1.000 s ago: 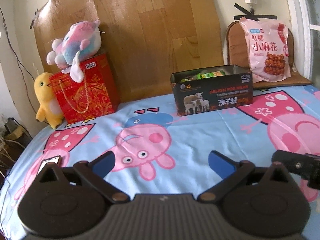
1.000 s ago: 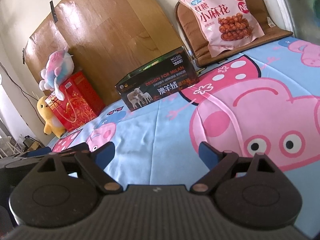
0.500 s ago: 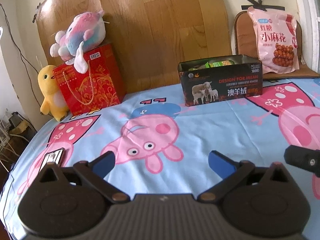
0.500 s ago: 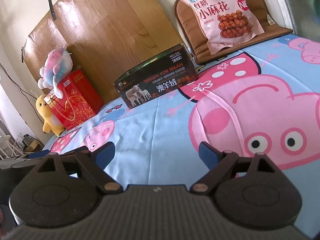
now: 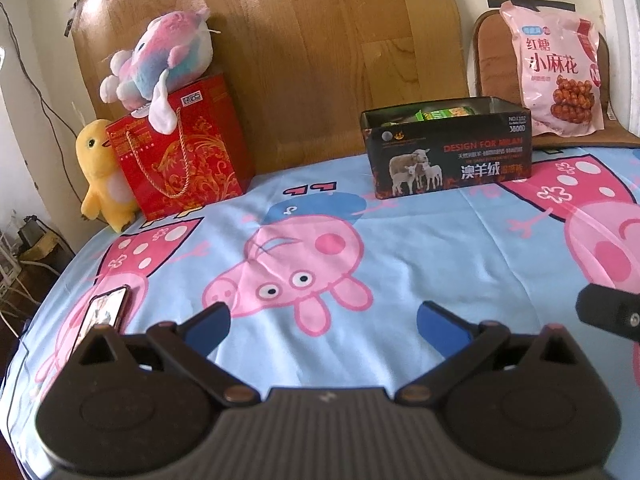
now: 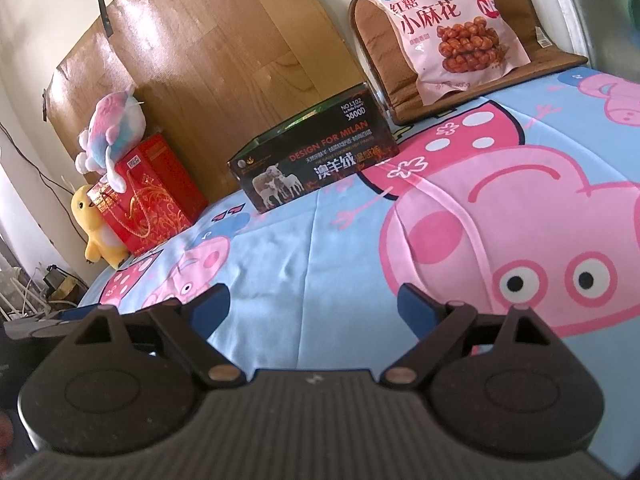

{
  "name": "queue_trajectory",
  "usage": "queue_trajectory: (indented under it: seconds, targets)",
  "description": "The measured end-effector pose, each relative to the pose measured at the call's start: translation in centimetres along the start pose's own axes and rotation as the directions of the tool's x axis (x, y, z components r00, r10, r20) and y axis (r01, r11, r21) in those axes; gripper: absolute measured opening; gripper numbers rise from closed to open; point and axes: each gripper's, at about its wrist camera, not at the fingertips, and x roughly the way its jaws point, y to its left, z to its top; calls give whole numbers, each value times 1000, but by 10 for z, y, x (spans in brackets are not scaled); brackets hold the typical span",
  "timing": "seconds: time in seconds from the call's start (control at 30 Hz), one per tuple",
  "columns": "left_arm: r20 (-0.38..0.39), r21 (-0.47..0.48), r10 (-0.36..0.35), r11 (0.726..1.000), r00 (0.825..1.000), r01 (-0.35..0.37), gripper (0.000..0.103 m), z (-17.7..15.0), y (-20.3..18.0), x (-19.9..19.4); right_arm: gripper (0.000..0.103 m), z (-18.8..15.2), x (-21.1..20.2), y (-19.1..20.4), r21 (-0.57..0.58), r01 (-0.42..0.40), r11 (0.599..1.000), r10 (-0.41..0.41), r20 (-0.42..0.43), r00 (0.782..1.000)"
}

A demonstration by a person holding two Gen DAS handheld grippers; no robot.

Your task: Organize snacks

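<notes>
my left gripper [image 5: 322, 322] and right gripper [image 6: 314, 300] hover released and empty above the bed [image 5: 400, 240]. the snack bag [image 6: 440, 28] leans on the chair [image 6: 376, 60], behind the open tin [image 5: 448, 152] of snacks.

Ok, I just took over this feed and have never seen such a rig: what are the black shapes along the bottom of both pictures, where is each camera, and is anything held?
Those are two handheld grippers a person carries, no robot arm. Each picture comes from a fisheye camera on one gripper, looking out between its blue-tipped fingers. The left gripper and the right gripper both stand open and empty. On the blue cartoon-pig bedsheet stands an open black tin box with sheep pictures, green packets inside. A pink snack bag leans on a brown chair cushion. At the left are a red gift bag, two plush toys and a phone.
</notes>
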Motion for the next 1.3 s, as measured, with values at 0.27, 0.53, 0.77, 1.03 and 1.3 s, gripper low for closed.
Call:
queue_trajectory:
  seconds: [0.27,0.53,0.77,1.03,1.3]
  targets:
    - [-2,6,-1,1000,1000,1,103,0,-1,0,93,0,0,0,1,1,1000,-1,0,1000]
    - [-8,12,-2,1000,1000,2,103,-1,-3,2,93,-1,2,-1,4,2,1000,-2,-3,1000]
    - [-15,19,-5,1000,1000,5,103,-2,-5,4,93,-2,2,-2,9,4,1000,-4,-5,1000]
    - [-19,23,-5,1000,1000,5,103,-2,-6,5,93,-1,2,-3,10,4,1000,-4,-7,1000]
    - [-23,26,-3,1000,1000,3,103,-2,-7,5,93,-1,2,-3,10,4,1000,-3,-6,1000]
